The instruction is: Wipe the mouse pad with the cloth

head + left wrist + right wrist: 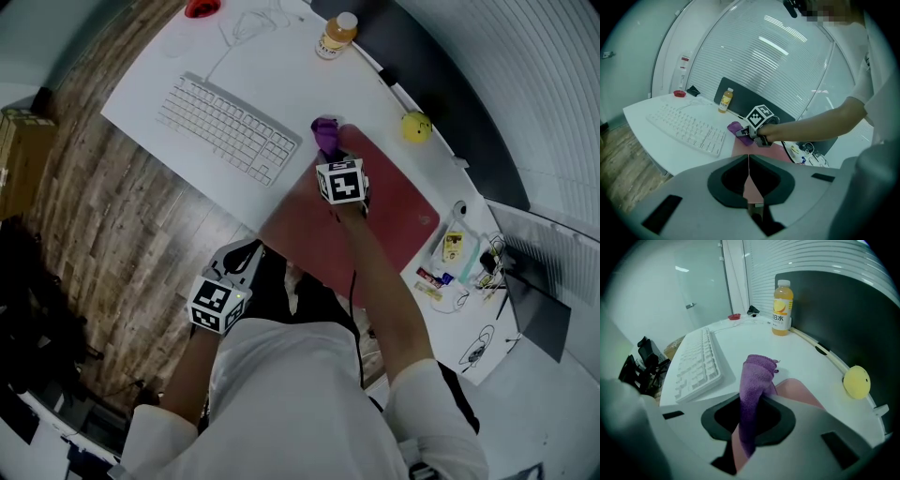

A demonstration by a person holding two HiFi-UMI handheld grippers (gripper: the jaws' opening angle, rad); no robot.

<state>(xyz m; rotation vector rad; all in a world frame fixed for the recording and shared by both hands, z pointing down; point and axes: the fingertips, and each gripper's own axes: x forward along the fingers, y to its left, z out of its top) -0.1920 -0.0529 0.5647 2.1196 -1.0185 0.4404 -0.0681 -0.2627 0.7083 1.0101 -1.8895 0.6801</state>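
Wiping is judged under way: the right tongs pinch the purple cloth at the far corner of the red mouse pad, just beside the keyboard on the table, while the left tongs hang pressed together and empty, so the next stroke likely calls for a drag across the pad, clear of the keyboard and the yellow ball.

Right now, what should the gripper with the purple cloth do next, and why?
Probably pull the right gripper toward the person, sweeping the cloth across the mouse pad: its jaws grip the cloth at the pad's far corner, and most of the pad lies nearer.
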